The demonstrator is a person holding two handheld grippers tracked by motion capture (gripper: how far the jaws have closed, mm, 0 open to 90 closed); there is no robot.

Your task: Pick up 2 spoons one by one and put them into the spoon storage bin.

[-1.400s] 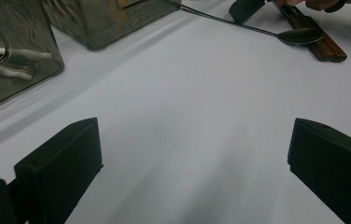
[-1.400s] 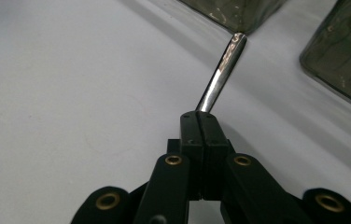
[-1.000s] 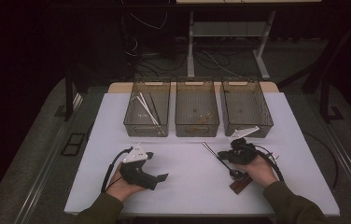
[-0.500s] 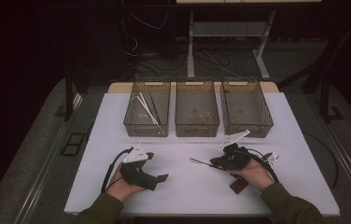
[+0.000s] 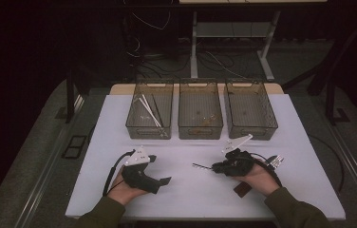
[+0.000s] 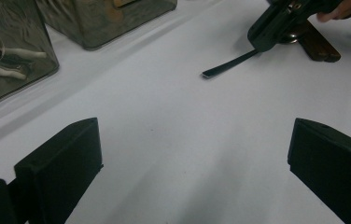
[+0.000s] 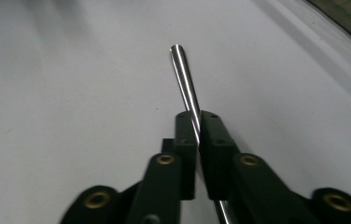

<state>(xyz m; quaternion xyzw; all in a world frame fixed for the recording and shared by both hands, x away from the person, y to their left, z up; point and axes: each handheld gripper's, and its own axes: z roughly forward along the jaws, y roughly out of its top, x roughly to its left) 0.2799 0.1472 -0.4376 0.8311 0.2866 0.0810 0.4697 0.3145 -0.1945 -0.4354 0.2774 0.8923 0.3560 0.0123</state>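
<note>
pinching a metal utensil handle (image 7: 186, 81) between nearly closed jaws that have just eased apart a bit, right hand-held gripper (image 5: 218, 166) holds it low over the white surface (image 5: 186, 199), w/ the handle pointing left. left hand-held gripper (image 5: 166, 180) has jaws spread wide, nothing between.

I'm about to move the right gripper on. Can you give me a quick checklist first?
1. Metal utensil handle between the right gripper pads: ok.
2. Grip firm: cannot tell; the jaws have just been opening.
3. Left gripper open and holding nothing: ok.
4. Left bin, middle bin and right bin upright with open tops: ok.
5. Fork or spoon: cannot tell; the head is hidden.
</note>
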